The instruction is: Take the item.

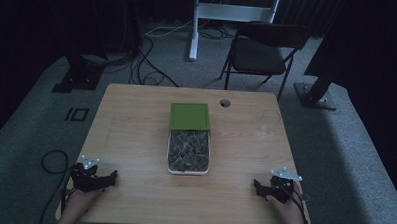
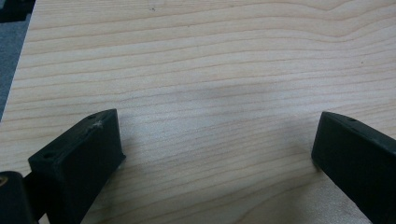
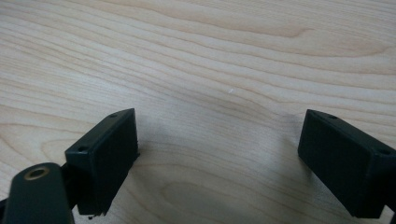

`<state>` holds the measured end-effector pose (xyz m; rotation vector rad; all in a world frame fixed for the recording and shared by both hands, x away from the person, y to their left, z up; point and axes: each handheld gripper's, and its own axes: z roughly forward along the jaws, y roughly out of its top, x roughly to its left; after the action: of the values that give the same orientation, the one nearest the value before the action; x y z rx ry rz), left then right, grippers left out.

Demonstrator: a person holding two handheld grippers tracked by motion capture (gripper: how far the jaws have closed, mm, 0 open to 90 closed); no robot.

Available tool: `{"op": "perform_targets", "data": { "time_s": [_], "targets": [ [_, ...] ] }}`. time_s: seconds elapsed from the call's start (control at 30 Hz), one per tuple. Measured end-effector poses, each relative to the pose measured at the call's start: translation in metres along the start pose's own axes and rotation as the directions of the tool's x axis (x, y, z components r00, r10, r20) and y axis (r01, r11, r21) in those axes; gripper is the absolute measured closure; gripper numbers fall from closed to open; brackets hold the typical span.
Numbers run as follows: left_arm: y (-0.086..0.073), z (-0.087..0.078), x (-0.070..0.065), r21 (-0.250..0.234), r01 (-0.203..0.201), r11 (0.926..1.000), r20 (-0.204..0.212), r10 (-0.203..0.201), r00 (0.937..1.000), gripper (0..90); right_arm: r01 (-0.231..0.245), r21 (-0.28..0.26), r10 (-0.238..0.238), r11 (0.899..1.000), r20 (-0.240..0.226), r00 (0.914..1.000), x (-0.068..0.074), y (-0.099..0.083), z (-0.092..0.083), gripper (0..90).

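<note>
High view: tray [image 1: 170, 158] lies centred between 2 wide-open grippers.

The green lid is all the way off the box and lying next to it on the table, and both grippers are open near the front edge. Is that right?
Not quite. The green lid is not beside the box: in the high view it sits over the box's far end, leaving the near part uncovered. The rest holds: the left gripper and right gripper are open near the front edge of the table.
</note>
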<state>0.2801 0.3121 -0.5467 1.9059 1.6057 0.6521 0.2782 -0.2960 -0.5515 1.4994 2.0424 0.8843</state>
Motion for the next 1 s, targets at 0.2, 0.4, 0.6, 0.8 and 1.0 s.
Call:
{"op": "perform_targets", "data": {
  "time_s": [0.2,0.4,0.6,0.8,1.0],
  "targets": [
    [0.000,0.000,0.000,0.001,0.000,1.0000,0.000,0.000,1.0000,2.2,-0.002,0.000,0.002,1.000,0.000,1.0000,0.000,0.000,0.000,11.7],
    [0.000,0.000,0.000,-0.002,0.002,1.0000,0.000,-0.002,1.0000,2.3,-0.009,-0.008,0.009,1.000,0.001,1.0000,0.000,0.001,0.000,15.3],
    [0.000,0.000,0.000,0.001,0.000,1.0000,0.000,0.000,1.0000,2.3,-0.015,-0.012,0.015,1.000,-0.006,0.9999,0.001,0.005,-0.004,15.8],
    [0.000,0.000,0.000,0.000,0.000,1.0000,0.000,0.000,1.0000,2.3,0.005,-0.038,-0.006,0.999,-0.030,0.9995,0.006,0.014,-0.010,15.8],
    [0.000,0.000,0.000,-0.001,0.002,1.0000,0.001,-0.002,1.0000,2.3,0.025,-0.061,-0.028,0.998,-0.042,0.9987,0.012,0.025,-0.017,15.8]
  ]
}}
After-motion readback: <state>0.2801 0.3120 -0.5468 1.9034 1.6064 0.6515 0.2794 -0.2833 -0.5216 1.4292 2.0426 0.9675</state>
